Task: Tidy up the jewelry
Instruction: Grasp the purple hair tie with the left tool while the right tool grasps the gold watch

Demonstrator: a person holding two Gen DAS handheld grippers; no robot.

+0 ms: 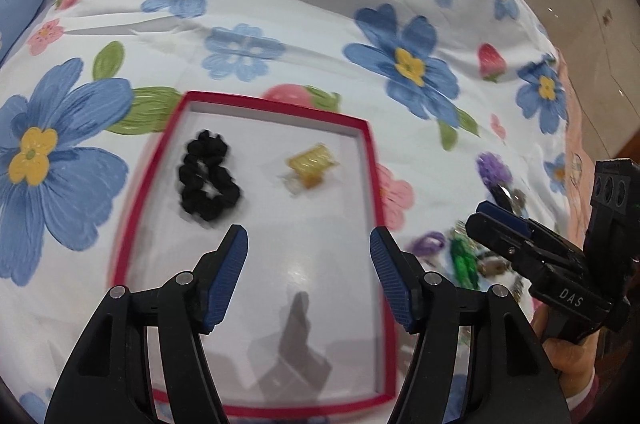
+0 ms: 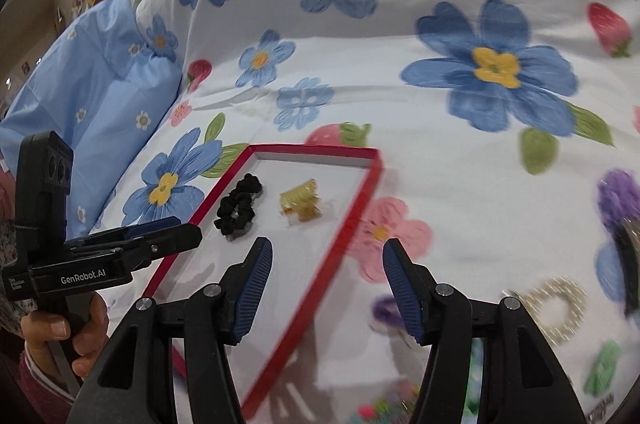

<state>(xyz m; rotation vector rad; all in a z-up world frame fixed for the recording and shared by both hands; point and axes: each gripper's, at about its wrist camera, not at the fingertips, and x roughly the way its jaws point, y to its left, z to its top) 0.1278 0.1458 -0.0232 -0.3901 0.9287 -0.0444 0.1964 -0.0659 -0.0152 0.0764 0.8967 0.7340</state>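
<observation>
Both hand-held grippers gape wide and empty: the left hand-held gripper (image 1: pixel 308 260) hovers over the red tray (image 1: pixel 370 160), which holds a black scrunchie (image 1: pixel 208 180) and a yellow clip (image 1: pixel 312 164). The right hand-held gripper (image 2: pixel 328 278) should drop squarely onto the pearl scrunchie (image 2: pixel 556 308) on the bed (image 2: pixel 440 152), closing gently.

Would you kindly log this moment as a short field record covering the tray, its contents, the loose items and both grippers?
surface: floral bedsheet
tray: red-rimmed tray, white inside
in tray: black scrunchie; yellow hair claw, apart from each other
loose on sheet: pearl scrunchie; purple hair tie; green item
left gripper: jaws open, empty, over the tray
right gripper: jaws open, empty, above the tray's right rim
</observation>
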